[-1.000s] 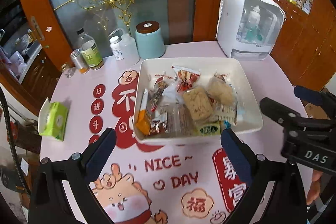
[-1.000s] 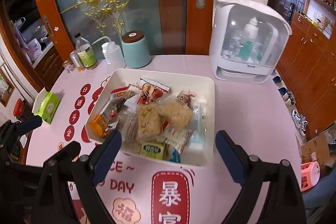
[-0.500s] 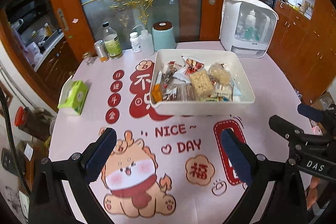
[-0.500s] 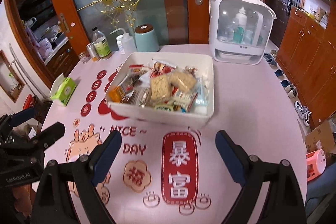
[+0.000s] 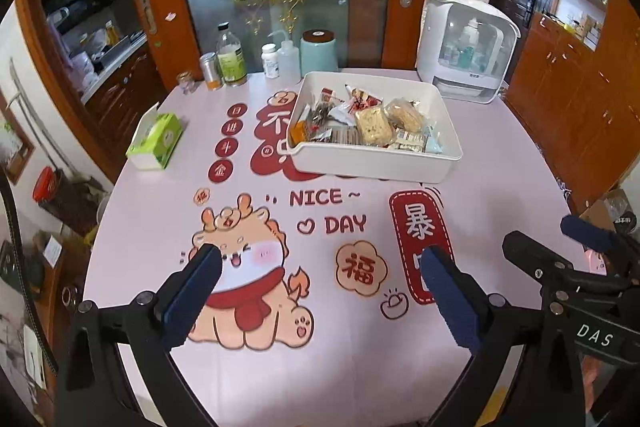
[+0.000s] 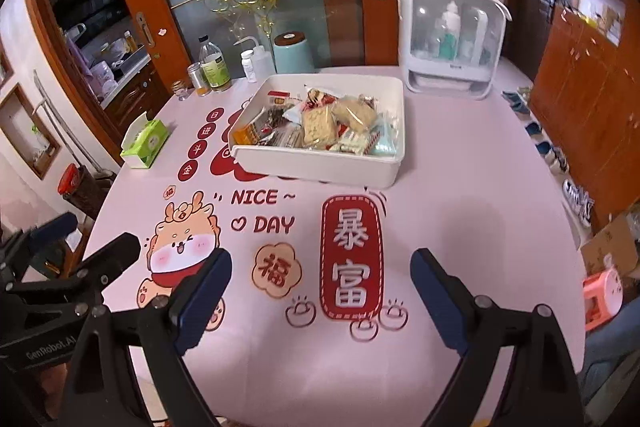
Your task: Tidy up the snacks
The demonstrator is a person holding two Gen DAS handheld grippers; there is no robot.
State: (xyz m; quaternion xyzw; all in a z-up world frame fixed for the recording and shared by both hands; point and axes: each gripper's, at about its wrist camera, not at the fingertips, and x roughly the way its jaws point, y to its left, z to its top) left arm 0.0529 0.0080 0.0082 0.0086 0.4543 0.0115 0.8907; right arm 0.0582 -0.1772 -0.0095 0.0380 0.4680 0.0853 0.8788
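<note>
A white rectangular bin [image 5: 372, 163] [image 6: 320, 167] stands on the far middle of the pink table and holds several wrapped snacks [image 5: 372, 125] [image 6: 318, 127]. My left gripper [image 5: 320, 263] is open and empty, low over the near part of the table, well short of the bin. My right gripper [image 6: 320, 267] is open and empty too, at a similar distance from the bin. The right gripper shows at the right edge of the left wrist view [image 5: 560, 251], and the left gripper at the left edge of the right wrist view [image 6: 92, 239].
A green tissue box [image 5: 154, 141] [image 6: 145, 143] lies at the table's left edge. Bottles [image 5: 231, 61] and a teal canister [image 5: 319, 55] stand along the far edge, beside a white domed cabinet [image 5: 466, 51] [image 6: 450, 43]. The table has printed decorations [image 5: 244, 267].
Both grippers have pulled back from the bin toward the near side of the table. The bin now looks smaller and farther away. Both stayed open and empty.
</note>
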